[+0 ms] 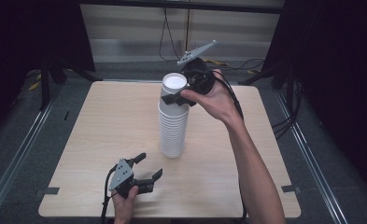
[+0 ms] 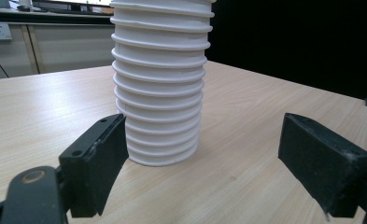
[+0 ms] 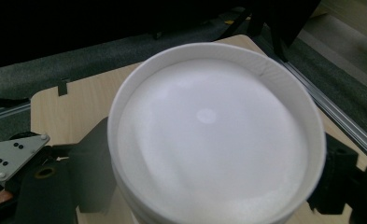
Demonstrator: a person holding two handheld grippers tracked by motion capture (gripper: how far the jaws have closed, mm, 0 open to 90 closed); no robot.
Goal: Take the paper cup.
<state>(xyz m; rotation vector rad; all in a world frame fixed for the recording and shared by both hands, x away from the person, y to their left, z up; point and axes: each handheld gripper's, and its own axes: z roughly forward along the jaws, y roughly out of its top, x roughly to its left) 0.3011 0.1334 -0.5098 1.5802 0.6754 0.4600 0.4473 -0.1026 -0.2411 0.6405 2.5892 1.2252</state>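
Where the pale wooden table (image 1: 102,135) fills the middle of the high view, a tall stack of white paper cups (image 1: 173,116) stands upright near the frame's centre, its open mouth facing up. At the top of the stack, the right gripper (image 1: 175,98) reaches in from the right, held by the person's right hand (image 1: 216,98); its black jaws sit on either side of the uppermost cup just below the rim. In the right gripper view, the top cup (image 3: 214,140) occupies most of the frame, with a jaw pressed close at its lower left and another at its lower right, so the jaws appear closed onto it. Toward the lower left of the high view, the left gripper (image 1: 148,168) rests low over the table in the left hand (image 1: 124,205), apart from the stack. In the left gripper view, its jaws stand wide apart, holding nothing, with the stack's base (image 2: 162,154) beyond them.
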